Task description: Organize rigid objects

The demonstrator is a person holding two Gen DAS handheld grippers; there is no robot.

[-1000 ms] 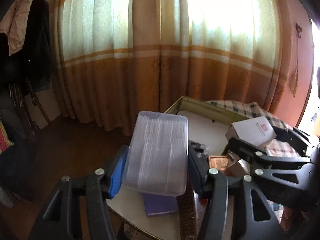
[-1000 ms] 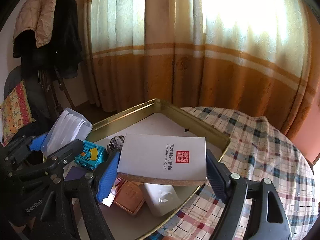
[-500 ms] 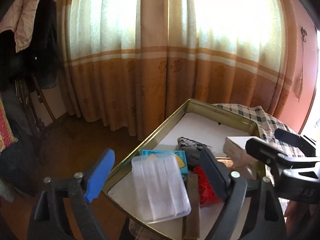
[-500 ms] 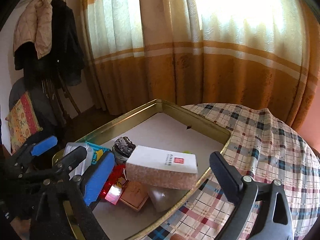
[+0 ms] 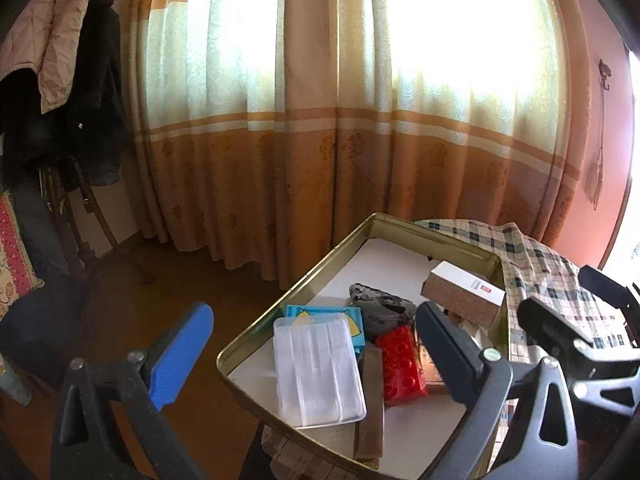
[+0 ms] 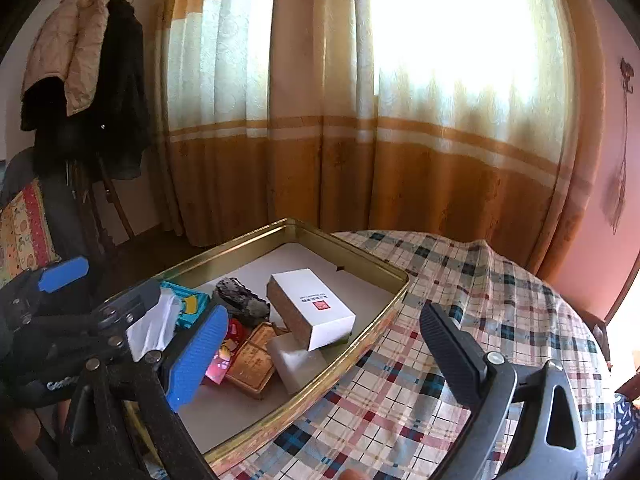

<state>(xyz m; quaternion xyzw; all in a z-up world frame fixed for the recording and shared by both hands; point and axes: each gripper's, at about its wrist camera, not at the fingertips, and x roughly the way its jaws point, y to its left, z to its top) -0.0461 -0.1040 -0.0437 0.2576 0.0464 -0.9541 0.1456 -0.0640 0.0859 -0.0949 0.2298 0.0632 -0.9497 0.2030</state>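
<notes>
A gold tin tray (image 5: 312, 276) on a checked tablecloth holds several rigid items. A clear plastic box (image 5: 318, 372) lies flat near its front corner, over a blue box (image 5: 320, 314) and beside a red studded block (image 5: 402, 364). My left gripper (image 5: 312, 320) hovers above the clear box; its jaws are opening and touch nothing. A white box with cork-brown sides (image 6: 310, 308) rests tilted on other items in the tray (image 6: 240, 248). My right gripper (image 6: 324, 318) stands open above and in front of that box, holding nothing.
A dark lumpy object (image 6: 240, 300), a brown carton (image 6: 254, 358) and a white block (image 6: 298, 362) also lie in the tray. The checked cloth (image 6: 480, 300) spreads to the right. Curtains (image 5: 320, 160) hang behind; coats (image 5: 60, 80) hang at left over a wooden floor.
The left gripper let go of the clear box and the right let go of the white box; both boxes now lie in the tray. Both grippers opened wide and drew back upward.
</notes>
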